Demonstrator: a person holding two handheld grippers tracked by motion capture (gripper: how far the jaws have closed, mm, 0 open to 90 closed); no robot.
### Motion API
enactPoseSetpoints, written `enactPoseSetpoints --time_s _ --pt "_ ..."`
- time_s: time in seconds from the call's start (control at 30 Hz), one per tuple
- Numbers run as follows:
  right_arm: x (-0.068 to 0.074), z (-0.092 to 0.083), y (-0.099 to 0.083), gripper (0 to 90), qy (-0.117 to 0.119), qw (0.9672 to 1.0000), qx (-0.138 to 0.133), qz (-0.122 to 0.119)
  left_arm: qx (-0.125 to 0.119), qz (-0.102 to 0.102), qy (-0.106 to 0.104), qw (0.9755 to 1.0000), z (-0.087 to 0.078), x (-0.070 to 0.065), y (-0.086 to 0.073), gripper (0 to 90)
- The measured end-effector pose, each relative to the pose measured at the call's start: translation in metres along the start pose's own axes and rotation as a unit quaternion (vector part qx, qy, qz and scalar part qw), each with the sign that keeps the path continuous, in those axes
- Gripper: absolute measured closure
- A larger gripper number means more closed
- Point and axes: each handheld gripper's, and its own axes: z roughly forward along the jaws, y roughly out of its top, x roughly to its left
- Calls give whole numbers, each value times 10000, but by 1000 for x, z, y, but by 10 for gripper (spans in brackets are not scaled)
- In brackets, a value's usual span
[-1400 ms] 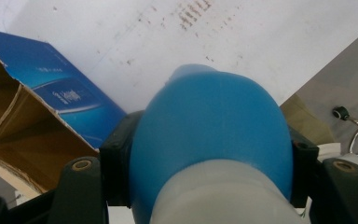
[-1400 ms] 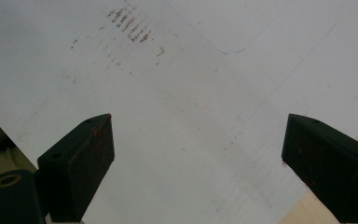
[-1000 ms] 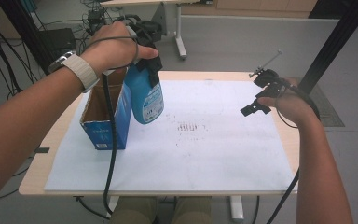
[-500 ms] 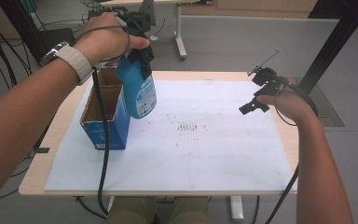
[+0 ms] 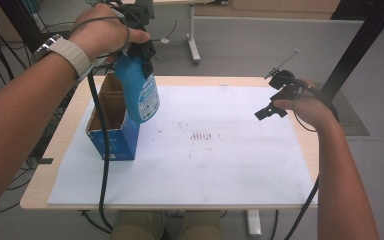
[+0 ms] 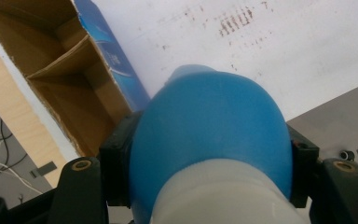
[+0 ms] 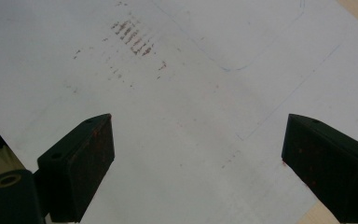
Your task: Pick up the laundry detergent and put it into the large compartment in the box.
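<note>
Gripping a blue plastic bottle (image 5: 141, 92) by its neck, the left gripper (image 5: 141, 50) holds it in the air at the far left of the table, just right of an open blue cardboard box (image 5: 111, 127) with a brown divided inside. Below lies a white paper sheet (image 5: 230, 160) with reddish-brown smudges (image 5: 202, 136). At the right, the right gripper (image 5: 275, 97) hovers with jaws wide and empty.

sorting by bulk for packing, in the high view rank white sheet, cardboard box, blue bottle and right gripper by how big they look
1. white sheet
2. cardboard box and blue bottle: look alike, and the bottle is lifted nearer the camera, so unranked
3. right gripper
</note>
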Motion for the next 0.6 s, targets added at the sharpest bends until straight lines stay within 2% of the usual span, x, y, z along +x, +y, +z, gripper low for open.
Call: enactPoseSetpoints --time_s 0.6 --pt "-3 3 5 91 43 9999 -86 -85 -43 -616 -59 9981 -11 28 -11 373"
